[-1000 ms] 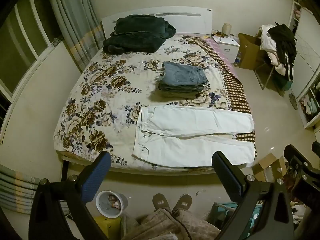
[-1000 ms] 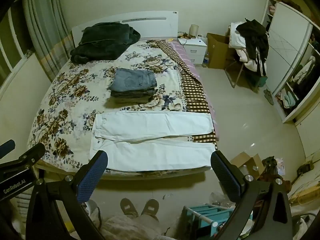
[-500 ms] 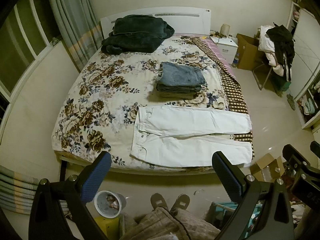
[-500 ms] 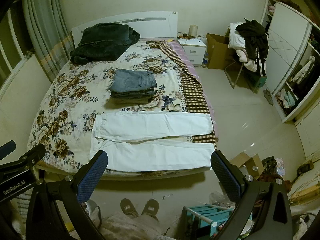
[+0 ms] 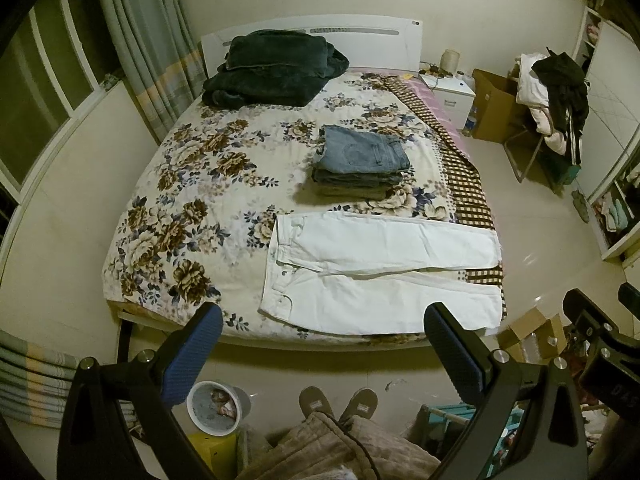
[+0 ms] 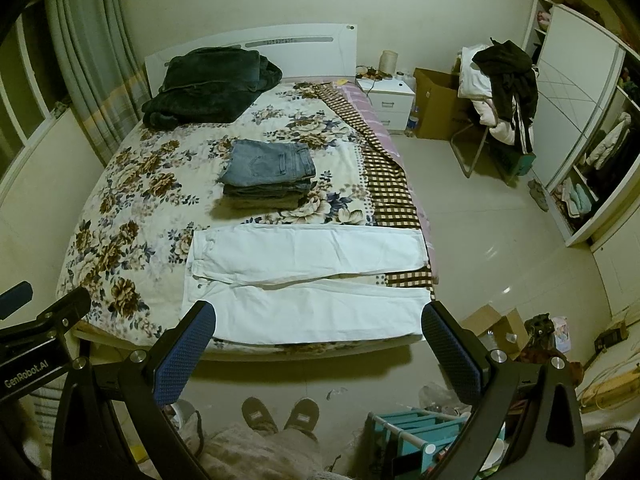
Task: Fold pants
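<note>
White pants (image 5: 376, 272) lie spread flat near the foot edge of the floral bed (image 5: 192, 184), waist to the left, legs running right. They also show in the right wrist view (image 6: 304, 280). My left gripper (image 5: 322, 354) is open and empty, held high above the floor in front of the bed's foot. My right gripper (image 6: 318, 354) is open and empty too, at a similar height and distance. Neither touches the pants.
A stack of folded jeans (image 5: 360, 164) sits mid-bed behind the pants. A dark blanket (image 5: 272, 68) lies by the headboard. The person's feet (image 5: 338, 400) stand at the bed's foot, with a bucket (image 5: 216, 404) on the left and a teal rack (image 6: 416, 428) on the right.
Both views have shifted only slightly; the bed sits a touch lower left in the left wrist view. The pants have not moved and both grippers stay open.
</note>
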A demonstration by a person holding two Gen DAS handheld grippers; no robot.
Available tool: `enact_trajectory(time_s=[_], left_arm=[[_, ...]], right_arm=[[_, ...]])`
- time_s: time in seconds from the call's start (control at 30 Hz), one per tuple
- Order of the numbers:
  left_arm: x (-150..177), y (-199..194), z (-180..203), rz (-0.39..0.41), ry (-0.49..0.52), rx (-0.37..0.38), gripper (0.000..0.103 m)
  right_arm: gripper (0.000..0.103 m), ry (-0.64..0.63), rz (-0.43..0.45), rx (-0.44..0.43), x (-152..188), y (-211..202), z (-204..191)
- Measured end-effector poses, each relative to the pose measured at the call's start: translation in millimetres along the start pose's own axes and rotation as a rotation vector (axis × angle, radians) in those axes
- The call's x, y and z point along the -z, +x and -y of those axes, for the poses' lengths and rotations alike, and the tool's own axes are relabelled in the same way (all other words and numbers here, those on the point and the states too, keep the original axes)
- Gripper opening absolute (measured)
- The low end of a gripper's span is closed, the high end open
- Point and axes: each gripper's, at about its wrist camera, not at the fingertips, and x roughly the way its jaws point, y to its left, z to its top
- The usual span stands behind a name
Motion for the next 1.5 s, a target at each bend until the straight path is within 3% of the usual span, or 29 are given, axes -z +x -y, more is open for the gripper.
enact_trajectory(time_s=[1.5], left_arm=[[-1.4,-0.8,10.1,-0.01,-0.009,0.008,0.103]], right_arm=[[0.103,-0.012,-0.001,-0.01,-4.9,4.4,-1.4]])
